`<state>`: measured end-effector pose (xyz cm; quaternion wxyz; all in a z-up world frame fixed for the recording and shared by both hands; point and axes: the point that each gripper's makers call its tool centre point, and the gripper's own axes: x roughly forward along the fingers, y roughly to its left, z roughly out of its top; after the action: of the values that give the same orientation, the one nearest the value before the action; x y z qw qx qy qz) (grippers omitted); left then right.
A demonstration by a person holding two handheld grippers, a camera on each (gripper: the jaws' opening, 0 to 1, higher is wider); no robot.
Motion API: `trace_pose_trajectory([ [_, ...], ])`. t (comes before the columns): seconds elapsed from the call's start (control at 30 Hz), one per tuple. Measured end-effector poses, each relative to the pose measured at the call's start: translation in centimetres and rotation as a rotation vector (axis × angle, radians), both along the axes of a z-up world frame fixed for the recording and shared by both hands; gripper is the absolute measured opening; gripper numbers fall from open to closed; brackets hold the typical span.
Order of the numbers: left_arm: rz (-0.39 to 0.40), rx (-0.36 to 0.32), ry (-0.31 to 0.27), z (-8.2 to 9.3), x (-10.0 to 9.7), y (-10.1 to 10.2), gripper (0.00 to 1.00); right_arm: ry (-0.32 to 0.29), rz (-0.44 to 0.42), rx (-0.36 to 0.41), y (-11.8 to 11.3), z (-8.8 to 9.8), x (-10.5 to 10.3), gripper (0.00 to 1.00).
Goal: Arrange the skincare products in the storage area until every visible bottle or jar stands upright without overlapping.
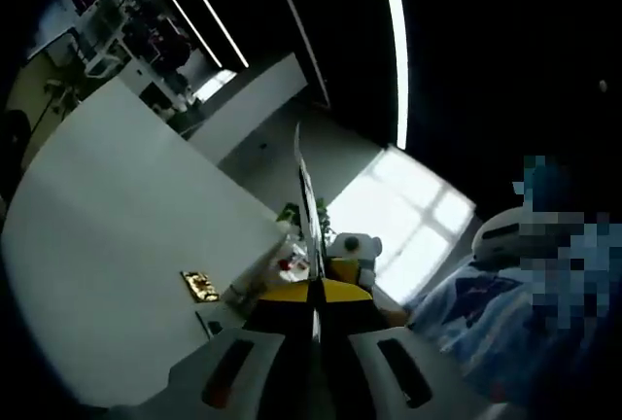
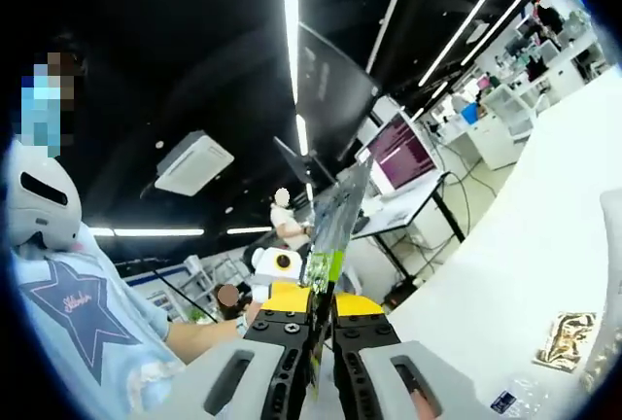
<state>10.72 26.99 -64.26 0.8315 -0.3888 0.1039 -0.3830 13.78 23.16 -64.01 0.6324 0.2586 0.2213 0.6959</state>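
Observation:
A thin flat sheet-like packet (image 1: 304, 196) stands edge-on between the jaws of my left gripper (image 1: 314, 296), which is shut on its lower edge. In the right gripper view the same kind of thin, shiny packet with green print (image 2: 335, 221) rises from my right gripper (image 2: 322, 311), also shut on it. Each view has the other gripper's yellow-and-white head just beyond the packet: the right gripper (image 1: 352, 257) and the left gripper (image 2: 277, 274). Both are held up in the air, off the white table (image 1: 117, 216). No bottle or jar can be made out.
A small gold sachet (image 1: 199, 286) (image 2: 564, 340) lies flat on the white table (image 2: 544, 235), with a small blue-labelled item (image 2: 502, 402) near it. A person in a pale blue star-print shirt (image 2: 83, 318) stands close behind the grippers. Desks and monitors (image 2: 398, 153) fill the room beyond.

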Motion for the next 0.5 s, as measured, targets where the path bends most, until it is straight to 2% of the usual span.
trace_pose_trajectory([
  [0.1,0.044,0.003,0.028,-0.8,0.6,0.3,0.00,0.021,-0.008,-0.015,0.1,-0.4,0.2,0.00],
  [0.17,0.060,0.003,0.039,-1.3,1.0,0.2,0.00,-0.016,-0.050,-0.039,0.1,-0.9,0.8,0.00],
  [0.27,0.087,0.036,0.083,-2.7,1.4,0.6,0.00,-0.012,-0.069,-0.074,0.2,-1.5,1.0,0.00],
  [0.33,0.108,0.051,0.128,-3.7,1.8,1.2,0.00,-0.026,-0.106,-0.127,0.3,-2.6,1.5,0.00],
  [0.37,0.104,0.058,0.147,-4.0,1.8,1.3,0.00,-0.041,-0.124,-0.171,0.4,-3.4,1.6,0.00],
  [0.4,0.132,0.082,0.197,-5.0,2.1,1.9,0.00,-0.064,-0.132,-0.199,0.5,-3.9,1.6,0.00],
  [0.5,0.159,0.161,0.247,-6.6,2.6,2.3,0.00,-0.204,-0.183,-0.287,0.8,-5.5,1.9,0.00],
])
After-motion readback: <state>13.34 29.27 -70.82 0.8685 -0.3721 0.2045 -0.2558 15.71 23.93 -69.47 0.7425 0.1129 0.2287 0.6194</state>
